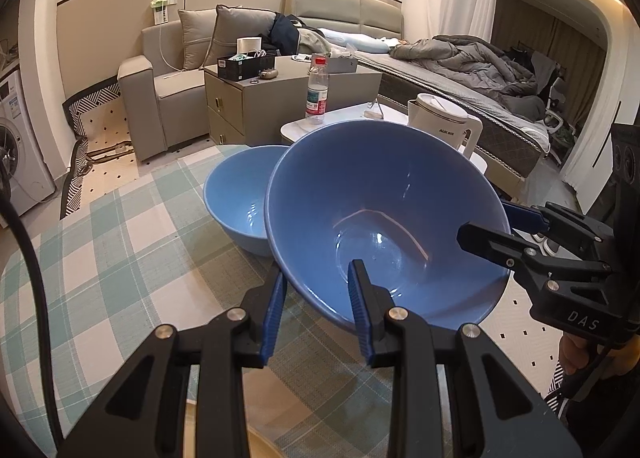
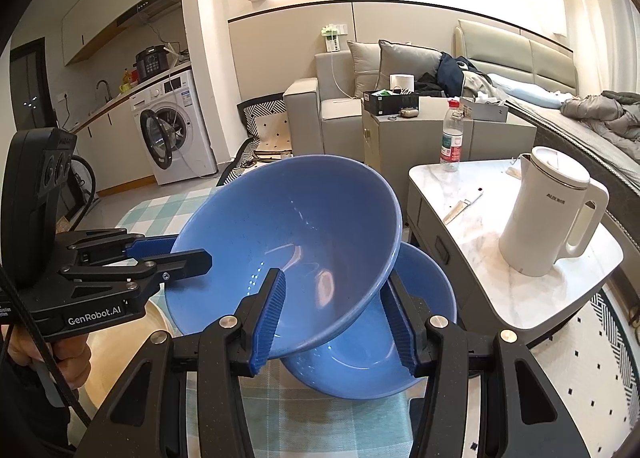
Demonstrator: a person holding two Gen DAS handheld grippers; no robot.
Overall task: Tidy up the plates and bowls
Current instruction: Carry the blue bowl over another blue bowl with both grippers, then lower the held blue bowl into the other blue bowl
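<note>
1. Upper bowl: blue, lifted and tipped steeply, its low edge over the lower bowl. I judge the tilt lets it slide in and nest, stacking the pair.
2. Lower bowl: blue, upright on the checked cloth, partly under the upper one. It serves as the base of the stack.
3. My left gripper: it straddles the near rim, one pad outside and one inside. The pads look pressed on the wall, so I take it as gripping the upper bowl. The body reads "GenRobot.AI".
4. My right gripper: it straddles the opposite rim to steady the tilt. The gap between its fingers looks wider than the wall, so I cannot tell whether it pinches. The body reads "DAS".
5. White jug: stands on the marble side table, well apart. "AUX" is legible; the rest is too small.
6. Water bottle: red cap and label, text unreadable.
</note>
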